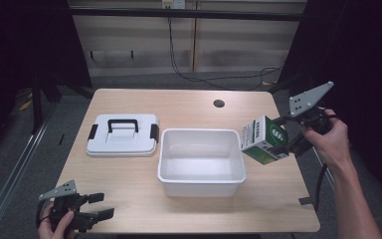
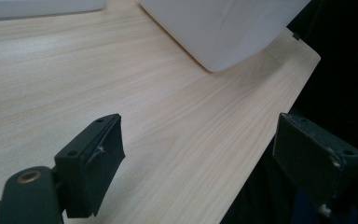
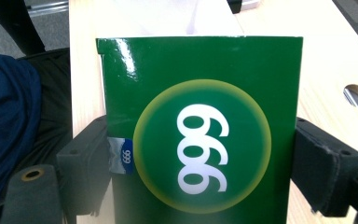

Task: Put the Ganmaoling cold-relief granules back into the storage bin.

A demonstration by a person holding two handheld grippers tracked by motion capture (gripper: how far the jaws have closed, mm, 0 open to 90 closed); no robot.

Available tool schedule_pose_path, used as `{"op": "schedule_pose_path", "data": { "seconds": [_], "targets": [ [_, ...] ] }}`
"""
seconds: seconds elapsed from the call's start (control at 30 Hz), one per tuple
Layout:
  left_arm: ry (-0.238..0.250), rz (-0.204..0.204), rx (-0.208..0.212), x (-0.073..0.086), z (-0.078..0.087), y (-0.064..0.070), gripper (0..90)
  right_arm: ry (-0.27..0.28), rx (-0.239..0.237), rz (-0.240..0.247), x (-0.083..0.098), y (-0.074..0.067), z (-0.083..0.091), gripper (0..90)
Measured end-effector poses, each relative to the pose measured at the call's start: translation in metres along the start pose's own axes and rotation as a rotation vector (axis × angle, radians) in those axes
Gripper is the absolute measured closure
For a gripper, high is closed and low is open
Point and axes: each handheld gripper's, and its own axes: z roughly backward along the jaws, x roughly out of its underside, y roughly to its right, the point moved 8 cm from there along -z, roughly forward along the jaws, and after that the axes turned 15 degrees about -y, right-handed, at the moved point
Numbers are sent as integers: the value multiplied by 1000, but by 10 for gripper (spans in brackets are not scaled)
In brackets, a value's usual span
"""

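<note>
One bench [image 1: 189, 102] carries one open white bin [image 1: 202, 162] at its middle and one white lid [image 1: 123, 135] with a black handle just left of it. One green box [image 1: 264, 140] hangs above the bin's right rim, pinched by the right tongs [image 1: 291, 137]. The left tongs [image 1: 99, 205] sit spread at the near-left corner.

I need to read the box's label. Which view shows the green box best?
The right gripper view: the green box faces the camera, clamped in the right tool. The high view shows it small and tilted.
</note>
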Motion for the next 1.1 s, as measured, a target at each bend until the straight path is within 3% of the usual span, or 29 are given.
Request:
{"op": "schedule_pose_path", "data": {
  "seconds": [0.43, 0.8, 1.1],
  "targets": [
    [-6, -5, -1, 0, -1, 0, 160, -1, 13, 48, -31, -3, 3, 160],
    [-1, -3, -3, 0, 0, 0, 160, -63, 3, 97, -61, 0, -16, 160],
    [-2, -1, -1, 0, 0, 0, 160, -128, -19, 109, -71, 4, -34, 160]
  ]
}}
